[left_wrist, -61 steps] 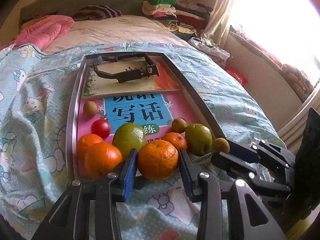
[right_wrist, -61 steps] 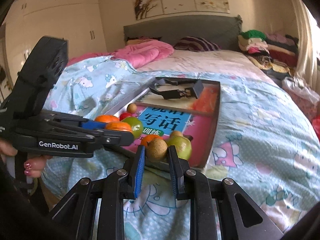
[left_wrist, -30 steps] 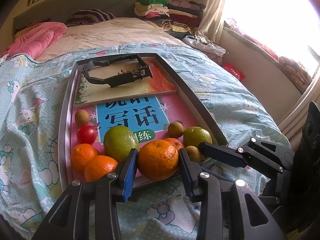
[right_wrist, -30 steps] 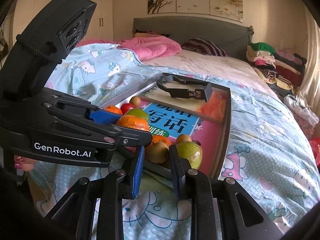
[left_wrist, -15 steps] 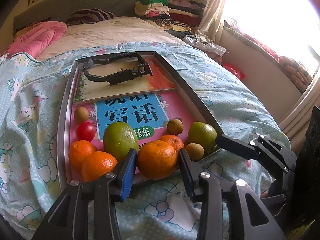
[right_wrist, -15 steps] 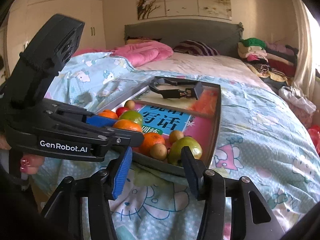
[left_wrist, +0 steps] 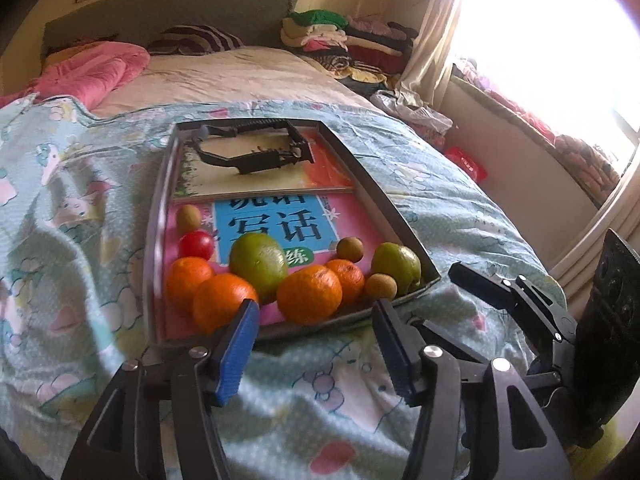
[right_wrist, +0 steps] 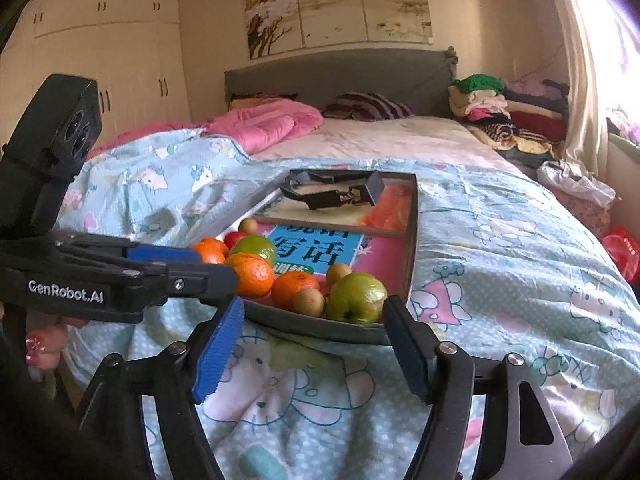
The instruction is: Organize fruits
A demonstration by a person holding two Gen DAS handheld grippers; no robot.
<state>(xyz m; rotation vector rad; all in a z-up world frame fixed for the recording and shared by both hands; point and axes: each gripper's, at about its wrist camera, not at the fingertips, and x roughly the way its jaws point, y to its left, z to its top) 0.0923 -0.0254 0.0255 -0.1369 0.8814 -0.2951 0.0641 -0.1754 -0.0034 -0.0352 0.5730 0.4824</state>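
A grey tray (left_wrist: 400,224) lies on the bed with several fruits along its near edge: oranges, including one (left_wrist: 309,294) at the front middle, a big green fruit (left_wrist: 258,258), a red tomato (left_wrist: 195,244), small brown fruits such as one (left_wrist: 380,286), and a green fruit (left_wrist: 396,266) at the right corner. My left gripper (left_wrist: 316,344) is open and empty just in front of the tray. My right gripper (right_wrist: 312,344) is open and empty, in front of the tray's right corner, near the green fruit (right_wrist: 356,298) and small brown fruit (right_wrist: 309,302).
Books (left_wrist: 276,224) line the tray floor, and a black clamp tool (left_wrist: 256,152) lies at its far end. The tray rests on a blue cartoon quilt (left_wrist: 80,240). A pink blanket (right_wrist: 272,124) and piled clothes (right_wrist: 492,108) lie beyond.
My left gripper opened and let go of the orange, which now sits in the tray. My right gripper released the small brown fruit into the tray and opened wider. Both pulled back slightly.
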